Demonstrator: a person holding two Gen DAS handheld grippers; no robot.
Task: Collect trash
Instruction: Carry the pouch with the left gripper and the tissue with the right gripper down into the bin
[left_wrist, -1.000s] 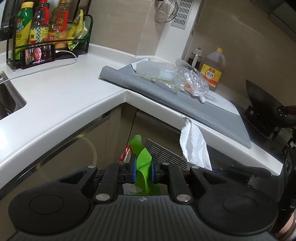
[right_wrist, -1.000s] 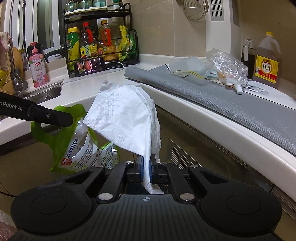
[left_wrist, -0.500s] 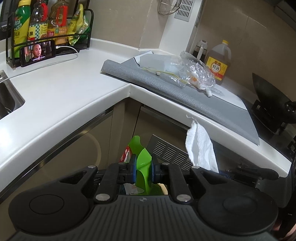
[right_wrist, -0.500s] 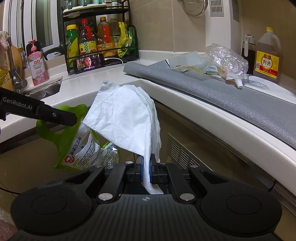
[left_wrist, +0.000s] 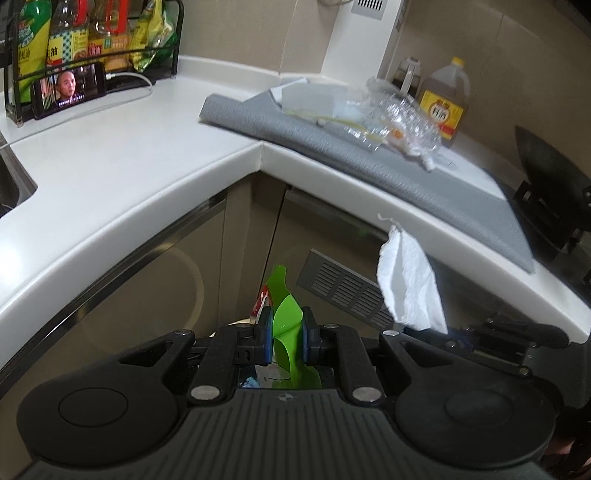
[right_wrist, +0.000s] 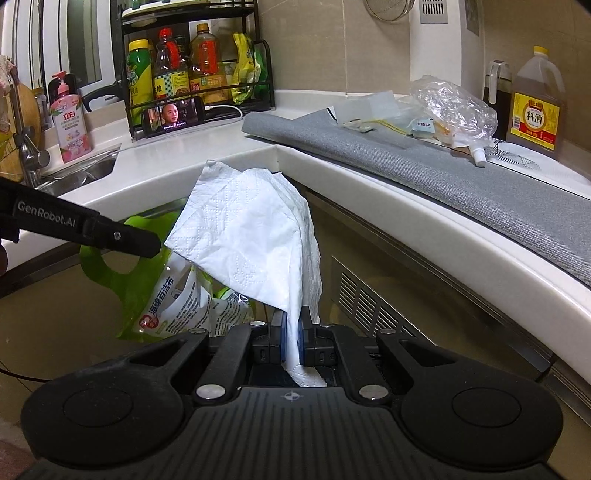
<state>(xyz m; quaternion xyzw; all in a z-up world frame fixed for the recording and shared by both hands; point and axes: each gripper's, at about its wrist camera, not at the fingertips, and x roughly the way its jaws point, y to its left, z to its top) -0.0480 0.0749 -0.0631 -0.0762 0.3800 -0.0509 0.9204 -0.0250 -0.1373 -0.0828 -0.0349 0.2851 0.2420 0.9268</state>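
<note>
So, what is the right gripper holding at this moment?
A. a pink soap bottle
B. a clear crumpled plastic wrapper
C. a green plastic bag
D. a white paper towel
D: the right gripper is shut on the white paper towel, which stands up from between its pads, while the green plastic bag hangs from the left gripper.

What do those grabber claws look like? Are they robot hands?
Both are matte black plastic. The left gripper has two round discs, a ribbed deck, silver rivets on its linkage bars, and blue pads. The right gripper looks the same. White lettering, GenRobot.AI, runs along the left gripper's finger in the right wrist view.
</note>
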